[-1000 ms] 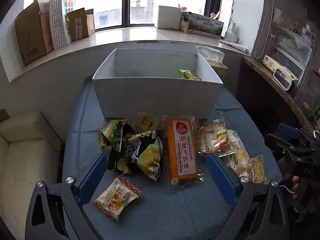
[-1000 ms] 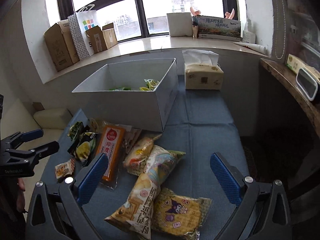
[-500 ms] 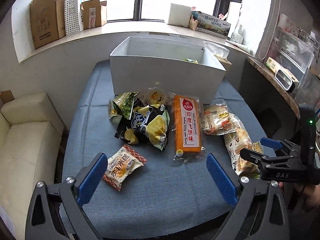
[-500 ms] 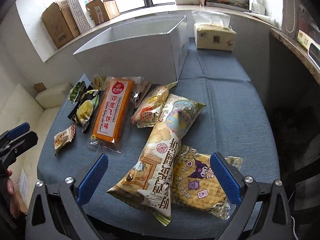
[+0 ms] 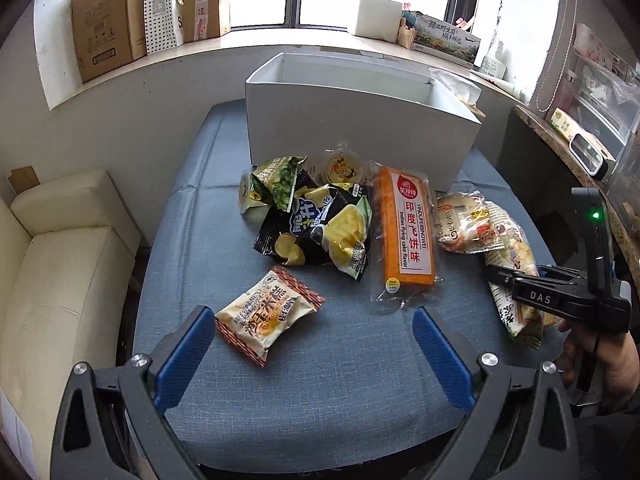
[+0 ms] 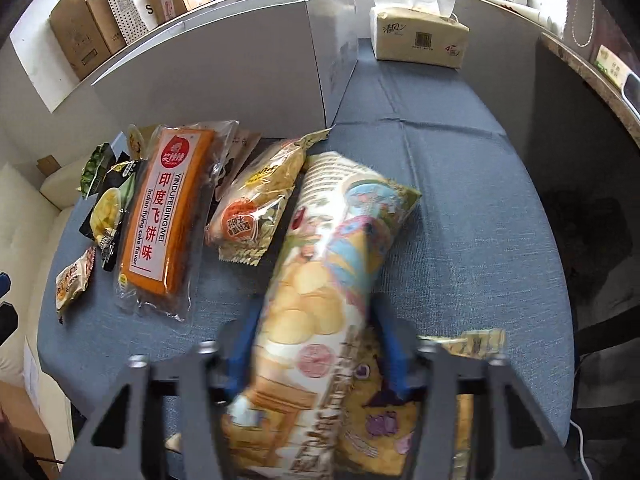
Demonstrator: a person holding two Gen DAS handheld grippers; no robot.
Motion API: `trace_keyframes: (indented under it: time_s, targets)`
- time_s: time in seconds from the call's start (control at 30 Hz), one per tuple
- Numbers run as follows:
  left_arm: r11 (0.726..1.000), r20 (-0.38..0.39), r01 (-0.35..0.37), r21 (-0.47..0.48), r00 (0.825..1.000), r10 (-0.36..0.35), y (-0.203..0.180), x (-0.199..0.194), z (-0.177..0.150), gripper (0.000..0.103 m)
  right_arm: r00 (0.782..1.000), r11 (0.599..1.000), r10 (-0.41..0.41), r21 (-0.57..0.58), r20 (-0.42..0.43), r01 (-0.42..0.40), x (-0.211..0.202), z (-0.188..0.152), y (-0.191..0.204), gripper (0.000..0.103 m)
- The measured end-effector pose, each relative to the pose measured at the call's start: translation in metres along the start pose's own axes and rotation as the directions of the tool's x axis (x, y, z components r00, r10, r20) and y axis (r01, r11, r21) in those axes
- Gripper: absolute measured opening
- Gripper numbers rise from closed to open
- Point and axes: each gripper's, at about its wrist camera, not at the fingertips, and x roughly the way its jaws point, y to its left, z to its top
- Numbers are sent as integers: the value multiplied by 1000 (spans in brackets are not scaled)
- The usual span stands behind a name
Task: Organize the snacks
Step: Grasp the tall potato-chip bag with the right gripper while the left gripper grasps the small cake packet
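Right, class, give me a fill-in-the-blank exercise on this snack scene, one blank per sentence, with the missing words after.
1. The right gripper has just been closing on the long ____ bag.
2. The orange pack lies in front of the white ____.
3. The left gripper is ____, with nothing between its fingers.
4. The tissue pack stands to the ____ of the box.

Missing words: biscuit; box; open; right

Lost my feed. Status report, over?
Right gripper just closed on long cartoon-print snack bag. Left gripper open above blue tablecloth. Nothing in the way.
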Motion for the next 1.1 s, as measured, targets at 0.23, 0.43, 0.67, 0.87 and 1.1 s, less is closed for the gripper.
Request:
trace_keyframes:
  time_s: [0.23,0.43,0.67,0.87,1.1]
  targets:
    - [1000,-1,-1,-8,1000,1,4,2,-1,101,998,1000,-23,22,50,22,-16,5,-12,39]
    - [1000,-9,-6,26,1000,6,3,6,-3,101,991,999,-23,34,129,18,-49,10,-20,38]
    - [992,-63,15,124,998,-8,12,27,-10,101,977,999,19,32,214,-27,-95,2,-28,38]
    - [970,-154,46,240,988,-9,21,65,-7,101,974,997,65,21,219,-71,-103,-2,-27,38]
    - [962,-237,73,264,972,-9,37,97,0,100,977,996,81,8,197,-84,-96,-7,-23,38]
